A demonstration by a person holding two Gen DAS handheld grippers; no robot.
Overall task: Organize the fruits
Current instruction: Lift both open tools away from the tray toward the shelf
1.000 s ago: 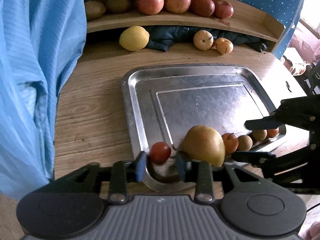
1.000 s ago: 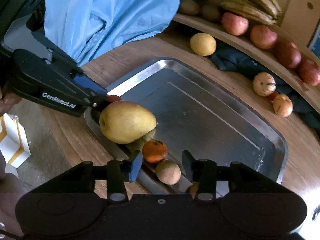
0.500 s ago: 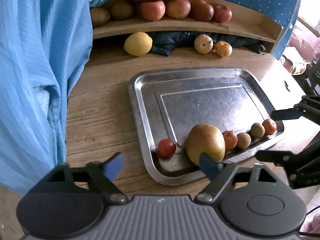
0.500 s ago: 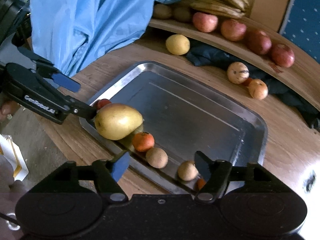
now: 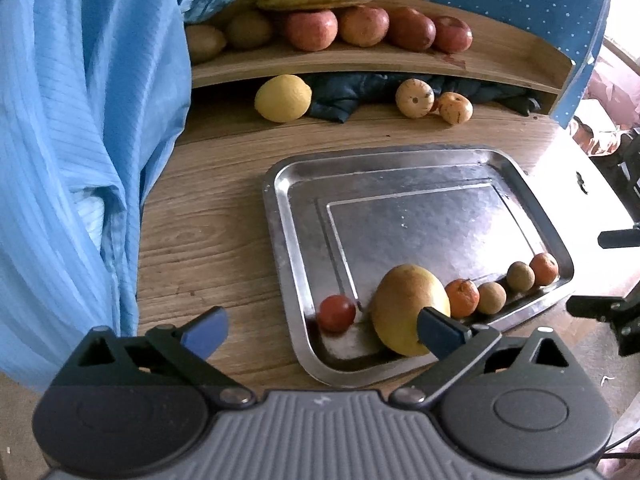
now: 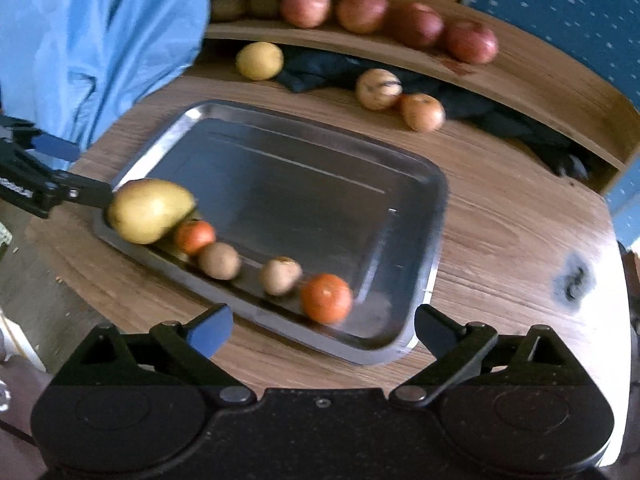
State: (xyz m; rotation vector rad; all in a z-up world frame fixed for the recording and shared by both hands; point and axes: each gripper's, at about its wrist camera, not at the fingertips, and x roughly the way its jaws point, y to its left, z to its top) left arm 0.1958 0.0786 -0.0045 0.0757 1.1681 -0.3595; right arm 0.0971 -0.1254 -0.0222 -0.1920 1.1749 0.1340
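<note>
A steel tray (image 5: 280, 216) (image 6: 432, 200) lies on the wooden table. Along its near edge sit a red tomato (image 5: 336, 313), a large yellow pear (image 5: 404, 308) (image 6: 150, 210), two oranges (image 5: 462, 297) (image 6: 326, 298) and two small brown fruits (image 5: 491, 298) (image 6: 280, 275). My left gripper (image 5: 322, 332) hangs above the tomato with its jaws opening wide and touching nothing. My right gripper (image 6: 324, 332) hovers over the tray's other end above an orange. Its jaws are opening too and its pads are clear of the fruit.
A curved wooden shelf (image 5: 360, 60) at the back holds red apples (image 5: 312, 30), brown fruits and bananas. Under it lie a lemon (image 5: 283, 98), two pale striped fruits (image 5: 415, 98) and a dark cloth. A blue garment (image 5: 80, 140) hangs at the left.
Both grippers' jaws have spread wide. The left one has let the tomato go and drawn back. The right one has rolled and slid along the tray's near edge to the orange at its end.
</note>
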